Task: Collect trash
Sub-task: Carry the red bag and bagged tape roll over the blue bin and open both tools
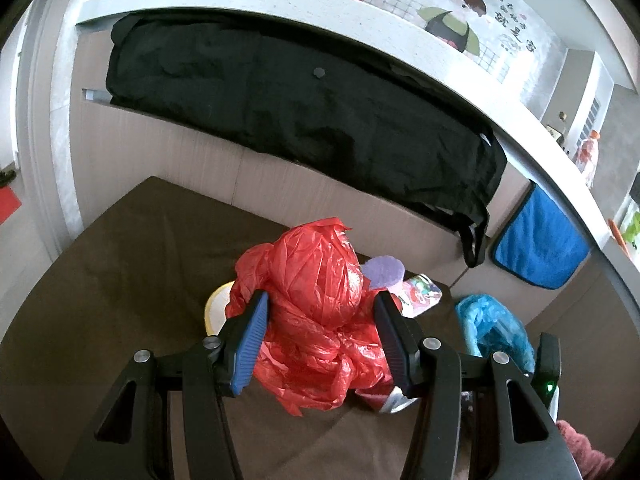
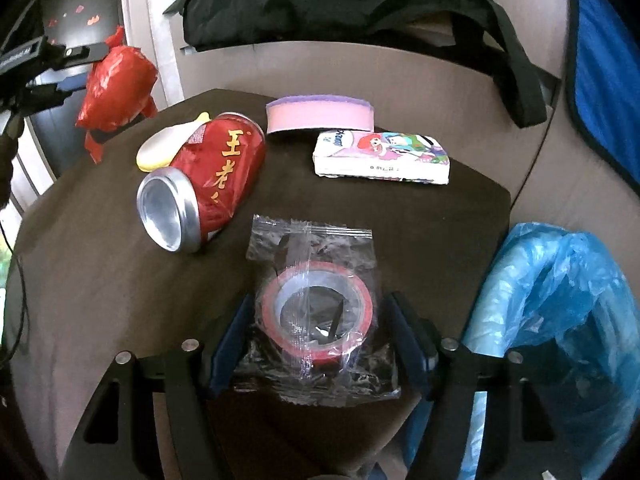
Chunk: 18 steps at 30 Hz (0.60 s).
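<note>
- The left gripper [image 1: 320, 316] has its blue pads pressed into both sides of a crumpled red plastic bag [image 1: 316, 300], which bulges up between them at centre frame in the left wrist view
- In the right wrist view the same red bag [image 2: 116, 88] shows at the upper left, held off the table's edge
- The right gripper [image 2: 316, 320] has its jaws apart, straddling a roll of red tape sealed in a clear wrapper [image 2: 316, 312] that lies flat on the dark brown table [image 2: 100, 280] at lower centre; whether the pads touch the wrapper I cannot tell
- Just above and left of the tape, a dented red drink can [image 2: 204, 180] lies on its side, its silver end toward the camera, with a pale yellow object [image 2: 168, 144] behind it
- Upper centre: a pink and purple sponge [image 2: 320, 114], and just below it a tissue pack [image 2: 382, 154] with cartoon print
- A blue plastic bag [image 2: 560, 320], its mouth open, fills the lower right beside the table
</note>
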Each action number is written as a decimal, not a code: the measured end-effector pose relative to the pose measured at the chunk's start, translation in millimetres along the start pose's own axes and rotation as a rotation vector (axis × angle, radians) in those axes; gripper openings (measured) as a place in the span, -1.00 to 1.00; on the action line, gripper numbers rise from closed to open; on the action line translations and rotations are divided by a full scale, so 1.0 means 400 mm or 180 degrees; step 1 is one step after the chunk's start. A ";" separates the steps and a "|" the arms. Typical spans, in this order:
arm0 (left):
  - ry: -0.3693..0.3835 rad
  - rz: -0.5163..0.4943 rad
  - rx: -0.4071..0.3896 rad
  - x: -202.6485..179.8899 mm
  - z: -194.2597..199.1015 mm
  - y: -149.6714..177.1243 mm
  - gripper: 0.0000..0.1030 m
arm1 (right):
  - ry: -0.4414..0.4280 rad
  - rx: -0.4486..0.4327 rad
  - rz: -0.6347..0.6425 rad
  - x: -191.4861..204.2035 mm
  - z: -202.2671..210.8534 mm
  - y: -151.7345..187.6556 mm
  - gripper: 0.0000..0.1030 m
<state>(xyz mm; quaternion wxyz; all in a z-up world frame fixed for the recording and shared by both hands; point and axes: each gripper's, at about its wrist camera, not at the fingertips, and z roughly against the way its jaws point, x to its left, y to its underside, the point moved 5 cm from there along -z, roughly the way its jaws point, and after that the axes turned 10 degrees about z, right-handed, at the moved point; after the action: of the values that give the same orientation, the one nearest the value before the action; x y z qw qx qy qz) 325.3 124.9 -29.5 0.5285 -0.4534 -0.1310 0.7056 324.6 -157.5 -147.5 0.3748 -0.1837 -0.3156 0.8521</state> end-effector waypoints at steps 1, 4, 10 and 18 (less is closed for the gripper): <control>-0.0002 -0.0017 -0.0002 -0.005 0.001 0.003 0.06 | 0.0017 0.0008 -0.0014 -0.001 0.001 -0.002 0.04; -0.0007 -0.0128 -0.0033 -0.025 0.006 0.010 0.06 | 0.0100 0.0090 -0.0046 0.000 0.014 -0.011 -0.03; 0.0095 -0.0309 -0.0132 -0.086 0.034 0.017 0.06 | 0.0112 -0.0196 -0.0353 -0.018 0.109 -0.059 -0.03; 0.0220 -0.0592 -0.0273 -0.221 0.086 0.023 0.06 | 0.0252 -0.0659 -0.0520 -0.039 0.297 -0.153 -0.03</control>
<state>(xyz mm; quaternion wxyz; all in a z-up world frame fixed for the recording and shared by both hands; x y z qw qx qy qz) 295.4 54.7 27.8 0.5761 -0.4855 -0.1843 0.6312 301.7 -185.1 -18.0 0.4342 -0.2285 -0.4008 0.7737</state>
